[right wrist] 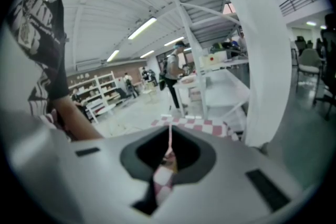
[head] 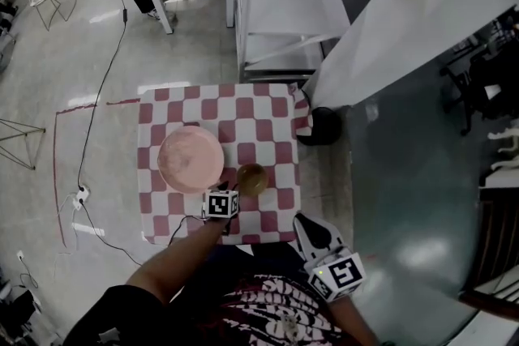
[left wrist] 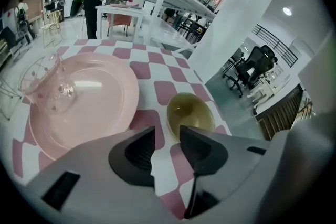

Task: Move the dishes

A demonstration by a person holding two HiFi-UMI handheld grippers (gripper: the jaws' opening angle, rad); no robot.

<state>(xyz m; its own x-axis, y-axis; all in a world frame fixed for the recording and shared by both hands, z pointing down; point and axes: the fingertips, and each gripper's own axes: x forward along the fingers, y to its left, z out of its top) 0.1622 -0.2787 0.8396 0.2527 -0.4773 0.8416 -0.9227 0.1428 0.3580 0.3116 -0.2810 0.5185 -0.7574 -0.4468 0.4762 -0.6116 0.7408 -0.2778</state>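
Nearest us, our right gripper (right wrist: 169,164) hangs off the checked table (head: 276,105), jaws pressed together, empty. Our left gripper (left wrist: 167,139), jaws slightly apart, hovers just short of the olive bowl (left wrist: 190,112) beside the pink plate (left wrist: 100,99). We judge an approach; next, straddle its rim and close.

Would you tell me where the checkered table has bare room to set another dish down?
The far strip of the checkered tablecloth, beyond the pink plate and amber bowl, is bare, as is the right edge beside the bowl. The near-left is crowded: plate, bowl and left gripper sit close.
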